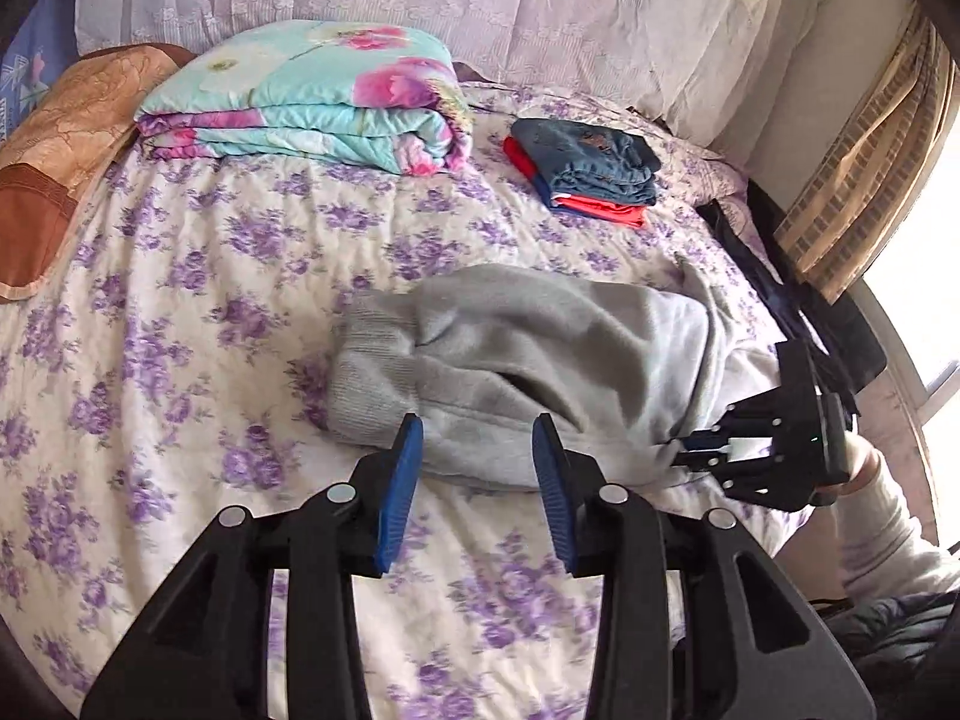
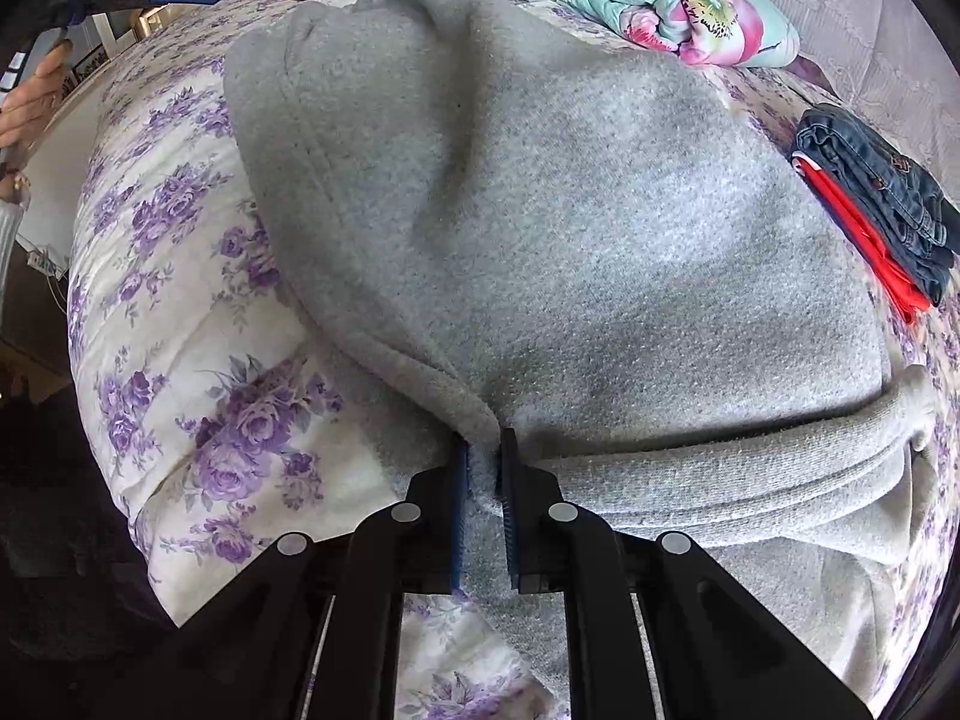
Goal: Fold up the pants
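Left gripper [image 1: 477, 438]: jaws stand wide apart, blue pads [image 1: 401, 480] bare, nothing held. The near edge of the grey pants [image 1: 540, 348] lies between and just beyond the fingertips; contact cannot be confirmed from the left wrist view.

Right gripper [image 2: 485, 462]: jaws drawn narrow and clamped on a bunched fold of the grey pants [image 2: 570, 228]. In the right wrist view the fabric rises from the pinch and spreads toward 12 o'clock, filling most of the frame, with a thick rolled band running off toward 3 o'clock. In the left wrist view the same gripper [image 1: 678, 450] sits at 3 o'clock, biting the right-hand edge of the garment.

Writing: none legible on either tool or on the pants (a blue item at the far 10 o'clock edge of the left view carries print too small to read).

Position of pants: heaped on the floral bedspread [image 1: 180, 300], just ahead of the left gripper. A folded floral quilt [image 1: 312, 102] lies well beyond at 11 o'clock; a stack of folded clothes [image 1: 591, 165], denim uppermost over red, lies at 1 o'clock, apart from the pants.
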`<state>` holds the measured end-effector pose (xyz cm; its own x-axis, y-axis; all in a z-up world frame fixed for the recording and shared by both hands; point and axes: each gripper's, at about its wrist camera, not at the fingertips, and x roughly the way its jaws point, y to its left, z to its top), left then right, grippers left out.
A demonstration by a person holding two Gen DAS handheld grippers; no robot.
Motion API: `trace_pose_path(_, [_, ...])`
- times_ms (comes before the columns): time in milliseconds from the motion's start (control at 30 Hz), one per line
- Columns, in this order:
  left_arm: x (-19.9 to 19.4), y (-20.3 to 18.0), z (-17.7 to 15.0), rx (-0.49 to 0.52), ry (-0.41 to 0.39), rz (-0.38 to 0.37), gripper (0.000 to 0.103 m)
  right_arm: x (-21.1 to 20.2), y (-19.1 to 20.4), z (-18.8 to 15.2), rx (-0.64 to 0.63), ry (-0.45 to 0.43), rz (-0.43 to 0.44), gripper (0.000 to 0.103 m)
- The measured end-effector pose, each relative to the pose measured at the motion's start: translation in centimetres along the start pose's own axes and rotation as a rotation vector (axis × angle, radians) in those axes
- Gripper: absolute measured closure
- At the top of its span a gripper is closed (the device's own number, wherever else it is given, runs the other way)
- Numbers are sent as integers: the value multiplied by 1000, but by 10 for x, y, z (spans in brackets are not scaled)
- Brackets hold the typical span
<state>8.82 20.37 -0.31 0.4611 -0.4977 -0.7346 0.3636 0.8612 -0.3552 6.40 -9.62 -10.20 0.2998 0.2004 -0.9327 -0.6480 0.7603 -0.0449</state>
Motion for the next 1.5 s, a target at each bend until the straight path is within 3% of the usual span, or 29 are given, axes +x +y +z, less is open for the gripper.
trace_pose_path(67, [22, -25, -2, -9, 7, -6, 67, 1, -1, 0, 15, -8, -1, 90])
trace_pose_path(233, [112, -56, -25, -121, 127, 113, 68, -1, -3, -3, 59, -47, -22, 85])
trace_pose_path(300, [122, -50, -34, -181, 60, 111, 68, -14, -1, -6, 97, -35, -13, 70])
trace_pose_path(400, [120, -51, -36, -164, 60, 109, 69, -62, -7, -8, 125, -53, -18, 48])
trace_pose_path(500, [122, -53, -37, -131, 57, 118, 69, -110, -47, 11, 225, -23, -178, 45])
trace_pose_path(567, [124, -58, -37, -111, 51, 149, 69, -131, -94, 34, 327, 4, -352, 41])
trace_pose_path(633, [124, -63, -38, -85, 41, 186, 69, -135, -149, 57, 423, 62, -503, 38])
trace_pose_path(667, [124, -65, -39, -74, 38, 200, 68, -130, -179, 65, 485, 106, -526, 37])
trace_pose_path(767, [123, -64, -39, -70, 37, 193, 68, -97, -256, 76, 675, 229, -482, 37])
trace_pose_path(833, [122, -59, -39, -73, 45, 169, 68, -62, -285, 77, 766, 332, -433, 38])
trace_pose_path(900, [122, -57, -38, -75, 52, 150, 68, -27, -302, 75, 836, 417, -395, 39])
trace_pose_path(1100, [124, -58, -35, -63, 70, 149, 68, 40, -320, 60, 926, 610, -441, 39])
trace_pose_path(1133, [124, -58, -35, -64, 73, 145, 68, 45, -323, 56, 937, 625, -435, 43])
trace_pose_path(1167, [124, -57, -34, -65, 77, 140, 68, 46, -322, 52, 934, 627, -445, 75])
trace_pose_path(1200, [124, -57, -34, -67, 80, 134, 68, 43, -321, 48, 932, 616, -459, 89])
trace_pose_path(1267, [123, -55, -33, -74, 85, 118, 68, 19, -318, 44, 934, 515, -439, 90])
trace_pose_path(1367, [122, -51, -34, -83, 87, 96, 68, -49, -303, 26, 929, 307, -422, 91])
trace_pose_path(1500, [122, -48, -33, -95, 97, 85, 68, -148, -268, -35, 963, 56, -393, 92])
